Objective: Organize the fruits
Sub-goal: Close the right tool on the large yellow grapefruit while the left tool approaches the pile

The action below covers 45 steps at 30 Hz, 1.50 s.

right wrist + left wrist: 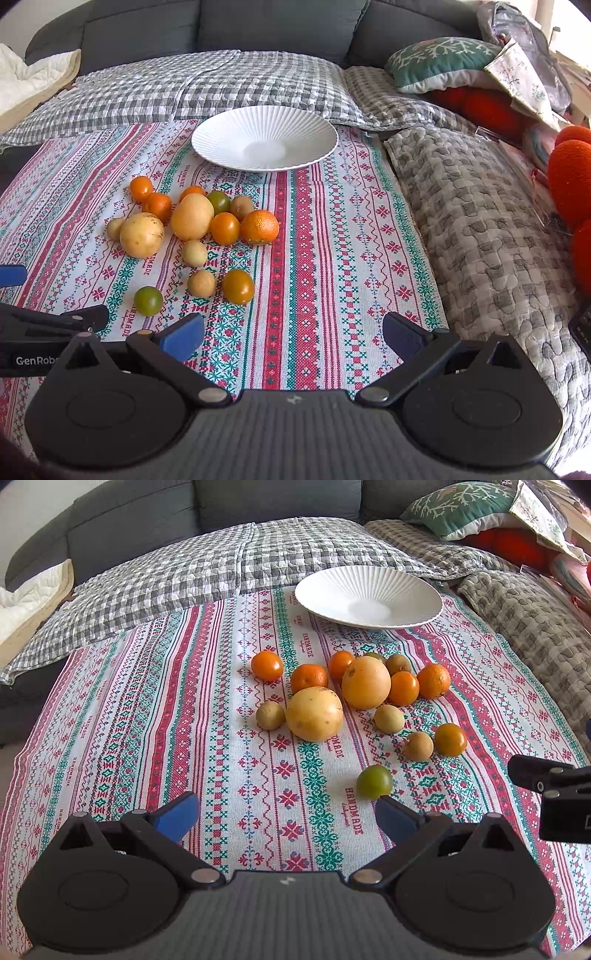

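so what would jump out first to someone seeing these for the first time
Probably the loose cluster of fruit in the middle of the patterned tablecloth: oranges, two big yellow ones, small brownish ones, and a green fruit lying nearest the open left gripper. Behind the fruit sits an empty white ribbed plate. The right gripper is open too, over bare cloth to the right of the fruit.

Bright, soft daylight enters from the upper right. Shadows are faint. Both views stay sharp, with fisheye bending and dark corners.
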Tool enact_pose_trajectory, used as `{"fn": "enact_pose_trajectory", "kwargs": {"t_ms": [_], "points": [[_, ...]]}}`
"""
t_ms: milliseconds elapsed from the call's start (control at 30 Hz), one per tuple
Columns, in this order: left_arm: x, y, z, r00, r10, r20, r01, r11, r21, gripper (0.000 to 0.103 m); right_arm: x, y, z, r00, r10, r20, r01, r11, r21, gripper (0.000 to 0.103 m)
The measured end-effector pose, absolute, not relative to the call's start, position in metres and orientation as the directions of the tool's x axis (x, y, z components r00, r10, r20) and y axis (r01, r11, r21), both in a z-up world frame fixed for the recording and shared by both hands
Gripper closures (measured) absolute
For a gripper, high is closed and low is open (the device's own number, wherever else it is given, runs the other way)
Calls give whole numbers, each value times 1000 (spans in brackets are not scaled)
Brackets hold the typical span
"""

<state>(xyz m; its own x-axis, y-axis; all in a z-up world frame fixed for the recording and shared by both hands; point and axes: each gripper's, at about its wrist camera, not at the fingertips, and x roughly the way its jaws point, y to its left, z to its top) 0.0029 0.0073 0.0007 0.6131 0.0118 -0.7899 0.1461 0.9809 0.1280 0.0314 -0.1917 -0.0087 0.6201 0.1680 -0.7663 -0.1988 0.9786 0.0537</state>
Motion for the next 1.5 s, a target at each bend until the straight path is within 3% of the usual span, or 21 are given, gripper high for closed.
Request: {"fn": "enact_pose_trajectory", "kwargs": {"t_ms": [200,500,700,800,900,967,1167,1400,1500], "points": [[12,7,8,636,-4,-772,223,958,178,10,39,-190,-5,608,201,-768,-248,967,56,0],[48,10,18,628,-164,-761,297,954,39,10,70,-183,11,564,333,-756,-361,923,137,0],[73,11,5,606,-163,-778,330,942,59,10,97,-168,14,498,469,-729,-482,849,217,0],[82,18,-5,584,-241,-775,374,928,-7,17,108,-164,6,471,524,-710,-500,822,275,7],[92,24,-11,562,-278,-779,390,920,-47,26,118,-160,-6,426,559,-712,-511,798,321,22],[95,27,-14,543,-300,-785,400,914,-73,29,122,-156,-10,423,561,-712,-522,793,315,23],[98,19,-20,555,-295,-778,456,890,-12,42,135,-150,-16,425,581,-694,-536,779,325,41],[100,15,-26,565,-287,-774,491,870,36,56,145,-144,-23,410,602,-685,-517,772,369,53],[102,15,-26,568,-278,-775,488,872,45,56,144,-136,-25,423,587,-691,-531,778,336,55]]}}
